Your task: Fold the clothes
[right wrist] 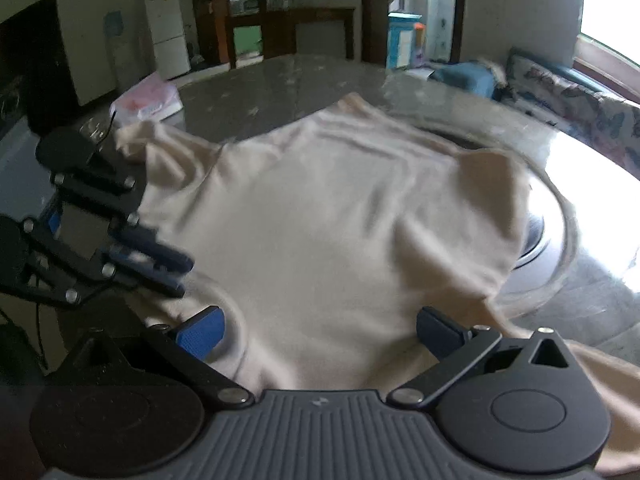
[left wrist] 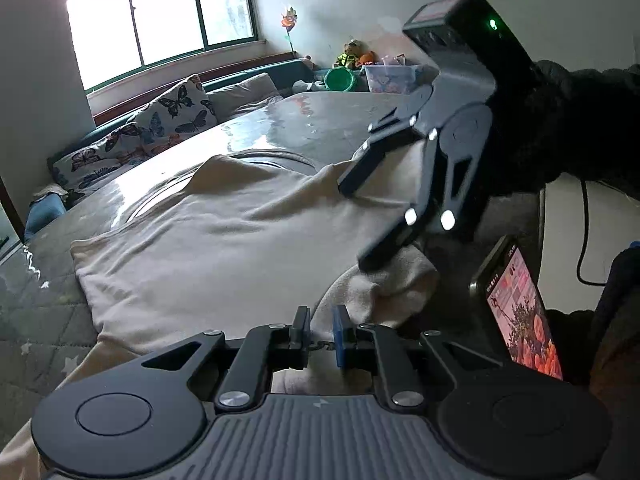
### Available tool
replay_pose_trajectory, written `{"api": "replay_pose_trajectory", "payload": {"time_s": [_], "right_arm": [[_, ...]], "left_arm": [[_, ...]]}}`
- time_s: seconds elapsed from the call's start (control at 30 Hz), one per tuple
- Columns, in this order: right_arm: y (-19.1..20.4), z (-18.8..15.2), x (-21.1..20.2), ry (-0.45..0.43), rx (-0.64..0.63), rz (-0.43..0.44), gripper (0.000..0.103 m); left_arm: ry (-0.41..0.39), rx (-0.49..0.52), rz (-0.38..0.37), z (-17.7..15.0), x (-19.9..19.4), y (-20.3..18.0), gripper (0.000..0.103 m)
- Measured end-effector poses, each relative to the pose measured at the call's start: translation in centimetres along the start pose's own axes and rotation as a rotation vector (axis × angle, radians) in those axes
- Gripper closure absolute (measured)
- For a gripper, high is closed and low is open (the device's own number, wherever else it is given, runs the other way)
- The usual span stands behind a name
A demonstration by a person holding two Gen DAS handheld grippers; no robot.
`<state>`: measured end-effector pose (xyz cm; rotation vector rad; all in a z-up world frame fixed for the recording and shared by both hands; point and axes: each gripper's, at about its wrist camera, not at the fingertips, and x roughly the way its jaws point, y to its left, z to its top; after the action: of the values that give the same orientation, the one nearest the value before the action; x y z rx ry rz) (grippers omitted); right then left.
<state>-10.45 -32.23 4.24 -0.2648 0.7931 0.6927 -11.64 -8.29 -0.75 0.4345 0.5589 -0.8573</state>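
Observation:
A cream garment [left wrist: 200, 248] lies spread over the round table, rumpled, with one sleeve end bunched at the near right [left wrist: 396, 280]. My left gripper [left wrist: 321, 320] sits at the garment's near edge, jaws almost together with a fold of cream cloth pinched between the pads. In the right wrist view the left gripper [right wrist: 182, 278] comes in from the left at the cloth's edge. My right gripper [right wrist: 320, 336] hangs open just above the cream garment [right wrist: 340, 220], fingers wide apart and nothing gripped. In the left wrist view the right gripper [left wrist: 358, 224] reaches in from the upper right.
The glossy table [left wrist: 280, 128] carries a dark turntable [right wrist: 536, 240] partly under the cloth. A lit phone [left wrist: 520, 320] stands propped at the near right, beside a black cable [left wrist: 584, 240]. A plastic bag [right wrist: 148, 100] lies on the far side. Butterfly cushions [left wrist: 160, 120] line the window bench.

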Motion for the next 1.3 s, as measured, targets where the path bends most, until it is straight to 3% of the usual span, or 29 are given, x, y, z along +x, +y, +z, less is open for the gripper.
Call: {"api": "replay_pose_trajectory", "payload": {"time_s": [0.23,0.53,0.77,1.0,1.2,1.3], "right_arm": [[-4.4,3.9,1.1,-0.067,0.083,-0.038,0.0],[-10.6,7.6,8.9,0.003,0.237,-0.055,0.0],[-13.5,8.5,10.3,-0.019,0.285,-0.059,0.0],[-11.7,8.6,8.5,-0.005,0.265,-0.08,0.0],[-7.1,5.5,5.1,0.016,0.186,0.009,0.0],[-5.1,3.3,4.0,0.029,0.147,0.01,0.0]], "left_arm": [[-0.01,-0.024,-0.011,0.0,0.1,0.3,0.088],[-0.028,-0.064,-0.038,-0.4,0.0,0.9,0.088],[-0.041,-0.095,-0.067,-0.7,0.0,1.6,0.088],[-0.044,-0.113,-0.049,-0.9,-0.1,1.7,0.079],[-0.04,-0.111,-0.031,-0.8,-0.2,1.4,0.079],[-0.037,-0.105,-0.017,-0.7,-0.1,1.3,0.076]]}}
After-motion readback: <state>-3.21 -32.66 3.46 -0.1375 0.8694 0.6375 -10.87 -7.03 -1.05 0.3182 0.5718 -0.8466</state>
